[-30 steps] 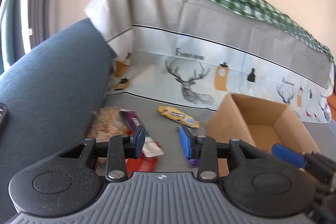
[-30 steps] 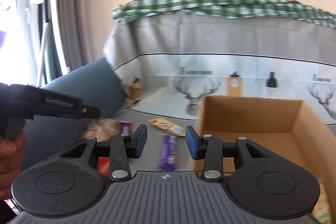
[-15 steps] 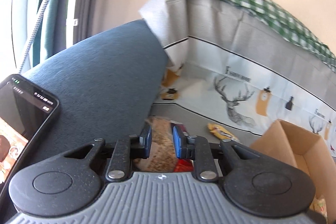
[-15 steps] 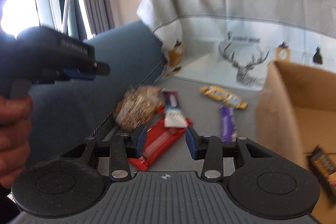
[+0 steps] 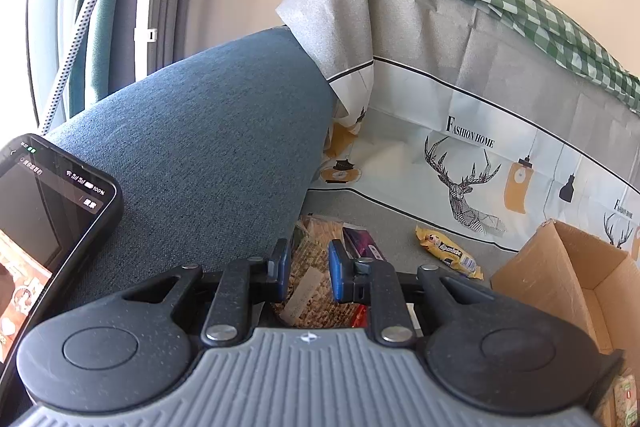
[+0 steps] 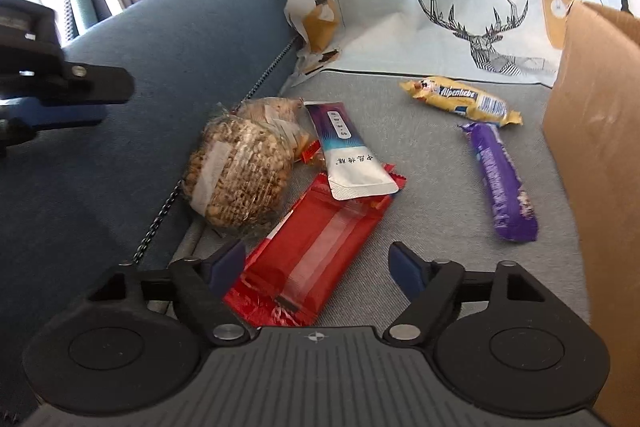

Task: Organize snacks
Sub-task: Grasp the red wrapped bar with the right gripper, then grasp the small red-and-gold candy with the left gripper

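Observation:
Snacks lie on the grey sofa seat: a red packet (image 6: 316, 247), a white-and-purple pouch (image 6: 348, 151) lying on it, a clear bag of brown snacks (image 6: 236, 171), a yellow bar (image 6: 460, 99) and a purple bar (image 6: 500, 183). My right gripper (image 6: 316, 263) is open and empty, its fingers on either side of the red packet's near end, just above it. My left gripper (image 5: 306, 269) hovers above the brown bag (image 5: 316, 275) with a narrow gap between its pads, holding nothing. The yellow bar (image 5: 448, 257) lies further right. A cardboard box (image 5: 560, 275) stands at the right.
A blue sofa armrest (image 5: 200, 147) rises on the left with a phone (image 5: 44, 223) on it. The deer-print cover (image 5: 460, 155) drapes the backrest. The box wall (image 6: 596, 131) stands close to the purple bar. The left gripper also shows in the right wrist view (image 6: 48, 83).
My right gripper has dropped and moved left toward the red packet and opened wider. My left gripper swung left over the brown bag and narrowed its gap.

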### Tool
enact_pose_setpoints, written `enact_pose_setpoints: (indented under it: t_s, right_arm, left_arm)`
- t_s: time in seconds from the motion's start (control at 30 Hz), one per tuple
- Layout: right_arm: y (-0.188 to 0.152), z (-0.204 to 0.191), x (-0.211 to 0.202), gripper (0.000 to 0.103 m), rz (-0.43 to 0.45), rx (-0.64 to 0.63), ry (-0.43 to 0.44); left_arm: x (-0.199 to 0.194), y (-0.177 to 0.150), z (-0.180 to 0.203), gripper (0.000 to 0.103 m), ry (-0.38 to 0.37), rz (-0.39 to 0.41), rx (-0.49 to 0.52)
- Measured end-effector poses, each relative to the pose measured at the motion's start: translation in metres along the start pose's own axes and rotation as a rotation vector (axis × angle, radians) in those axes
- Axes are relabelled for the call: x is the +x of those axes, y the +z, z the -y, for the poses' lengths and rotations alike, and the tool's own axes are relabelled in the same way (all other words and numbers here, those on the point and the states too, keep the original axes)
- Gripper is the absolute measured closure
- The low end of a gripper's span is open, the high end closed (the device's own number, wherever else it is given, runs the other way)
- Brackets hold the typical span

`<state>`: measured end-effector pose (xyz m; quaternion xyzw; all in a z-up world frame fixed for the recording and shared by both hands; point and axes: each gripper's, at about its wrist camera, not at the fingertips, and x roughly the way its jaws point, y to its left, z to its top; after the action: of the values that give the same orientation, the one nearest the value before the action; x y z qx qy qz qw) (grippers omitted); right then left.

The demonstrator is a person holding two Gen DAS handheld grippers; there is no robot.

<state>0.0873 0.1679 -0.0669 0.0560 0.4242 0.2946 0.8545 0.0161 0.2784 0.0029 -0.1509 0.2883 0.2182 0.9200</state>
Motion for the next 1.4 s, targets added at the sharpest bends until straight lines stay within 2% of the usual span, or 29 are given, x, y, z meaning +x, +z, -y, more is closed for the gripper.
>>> enact_pose_setpoints:
  t_s: [0.13,0.27,0.33,0.4,0.5,0.7,0.87,0.97,1.07,1.2,1.27,1.4]
  right_arm:
    - [0.002,-0.004,0.019,0.013,-0.025,-0.011,-0.015]
    - [-0.002,-0.016,0.030,0.011,-0.024,-0.117,-0.069]
    - [-0.005,-0.020,0.031,0.018,-0.024,-0.170,-0.096]
    - [-0.006,-0.021,0.028,0.039,-0.013,-0.198,-0.111]
    - [-0.005,-0.013,0.020,0.050,-0.023,-0.200,-0.100]
    - [-0.016,0.002,-0.007,0.053,-0.069,-0.227,-0.088]
    - [-0.039,0.018,-0.046,0.053,-0.098,-0.226,-0.036]
    - [-0.059,0.025,-0.072,0.053,-0.074,-0.252,0.009]
    - [-0.072,0.029,-0.089,0.054,-0.084,-0.267,0.009]
    - [-0.073,0.027,-0.103,0.054,-0.004,-0.292,0.026]
    - [-0.072,0.029,-0.103,0.054,0.015,-0.296,0.028]
    - [-0.068,0.032,-0.099,0.054,0.024,-0.271,0.021]
  left_arm:
    - [0.001,0.001,0.001,0.081,0.001,0.002,-0.010]
    - [0.003,0.001,0.002,0.081,0.000,-0.002,-0.006]
    - [0.004,0.002,0.001,0.081,-0.003,-0.003,-0.009]
    - [0.005,0.002,0.001,0.081,-0.004,-0.004,-0.013]
    - [0.005,0.002,0.001,0.081,-0.007,-0.007,-0.017]
    - [0.005,0.000,0.001,0.081,-0.030,-0.039,-0.007]
    - [0.010,-0.009,0.005,0.081,-0.074,-0.110,0.011]
    - [0.012,-0.014,0.010,0.080,-0.080,-0.136,0.035]
    - [0.014,-0.018,0.018,0.080,-0.082,-0.147,0.064]
    - [0.019,-0.020,0.027,0.080,-0.081,-0.156,0.092]
    - [0.023,-0.023,0.032,0.080,-0.107,-0.177,0.100]
    - [0.039,-0.037,0.051,0.079,-0.209,-0.299,0.173]
